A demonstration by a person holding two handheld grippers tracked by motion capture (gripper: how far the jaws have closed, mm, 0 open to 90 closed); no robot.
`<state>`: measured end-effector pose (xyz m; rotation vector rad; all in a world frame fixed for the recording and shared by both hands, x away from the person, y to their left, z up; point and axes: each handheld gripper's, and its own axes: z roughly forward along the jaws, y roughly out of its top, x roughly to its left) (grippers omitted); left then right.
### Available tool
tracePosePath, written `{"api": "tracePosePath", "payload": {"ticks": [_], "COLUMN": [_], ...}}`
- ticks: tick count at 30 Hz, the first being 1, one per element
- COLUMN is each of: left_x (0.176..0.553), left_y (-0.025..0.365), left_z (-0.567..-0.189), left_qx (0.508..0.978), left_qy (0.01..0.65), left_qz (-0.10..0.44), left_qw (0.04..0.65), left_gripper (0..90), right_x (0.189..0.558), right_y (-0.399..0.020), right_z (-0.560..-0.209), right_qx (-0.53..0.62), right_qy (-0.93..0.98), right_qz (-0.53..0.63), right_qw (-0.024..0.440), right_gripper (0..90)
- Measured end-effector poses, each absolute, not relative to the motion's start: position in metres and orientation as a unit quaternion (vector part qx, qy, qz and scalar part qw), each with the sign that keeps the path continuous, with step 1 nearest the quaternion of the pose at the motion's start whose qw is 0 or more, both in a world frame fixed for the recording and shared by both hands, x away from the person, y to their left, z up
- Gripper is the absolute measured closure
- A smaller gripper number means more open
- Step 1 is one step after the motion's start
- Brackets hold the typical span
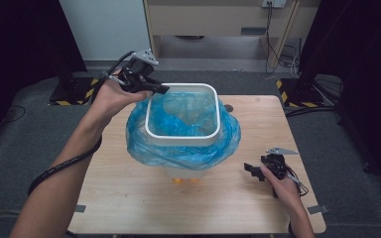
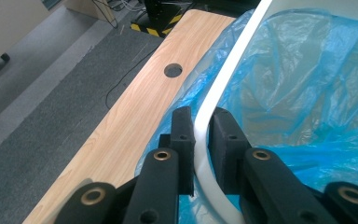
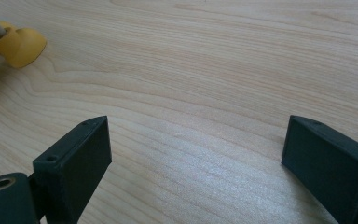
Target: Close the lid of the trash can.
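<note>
Left tongs (image 1: 159, 89): I hold them at the bin's far-left corner, clamped on the white rim; in the left gripper view (image 2: 204, 135) one pad sits outside the rim and the other inside, both pressed against it.
Right tongs (image 1: 250, 171): I hold them low over the counter at the near right, well apart from the bin; in the right gripper view (image 3: 196, 154) the jaws stand wide apart with only bare wood between them.
Bin (image 1: 182, 140): white, square with rounded corners, upright around the middle of the counter; its rim (image 2: 223, 79) runs up and away between my left pads.
Bag (image 1: 178, 153): blue and see-through, lining the bin, its top folded out over the rim and hanging crumpled around the outside; more of it (image 2: 307, 93) is bunched up inside.
Feet (image 1: 178, 180): yellow, showing just under the bin's near side; the right gripper view has one (image 3: 21, 44) at its upper left.
Counter (image 1: 129, 198): light wood, with a round hole (image 2: 173, 70) near its far edge, just beyond the bag.
Left hand (image 1: 111, 99): wrapped around the tongs' body, the forearm crossing the counter's left edge.
</note>
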<state>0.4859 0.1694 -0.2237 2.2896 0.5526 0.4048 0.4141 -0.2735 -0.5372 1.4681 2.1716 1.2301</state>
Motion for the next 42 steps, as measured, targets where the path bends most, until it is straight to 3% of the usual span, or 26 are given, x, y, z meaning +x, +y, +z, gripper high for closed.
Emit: {"api": "tracePosePath", "payload": {"ticks": [21, 29, 34, 42], "left_x": [0.488, 0.484, 0.478, 0.469], "left_y": [0.172, 0.176, 0.177, 0.187], "left_z": [-0.229, -0.231, -0.232, -0.229], "left_qx": [0.885, 0.871, 0.868, 0.840], "left_qy": [0.221, 0.238, 0.238, 0.283], "left_qz": [0.149, 0.157, 0.161, 0.168], "left_qw": [0.381, 0.401, 0.404, 0.431], "left_gripper": [78.5, 53.6, 48.3, 19.0], "right_x": [0.414, 0.414, 0.414, 0.414], "right_y": [-0.273, -0.273, -0.273, -0.272], "right_z": [-0.537, -0.537, -0.537, -0.537], "right_qx": [0.503, 0.503, 0.502, 0.502], "right_qy": [0.745, 0.745, 0.746, 0.747], "right_qz": [0.420, 0.420, 0.419, 0.418], "right_qw": [0.124, 0.124, 0.125, 0.126], "right_gripper": [7.8, 7.8, 7.8, 7.8]}}
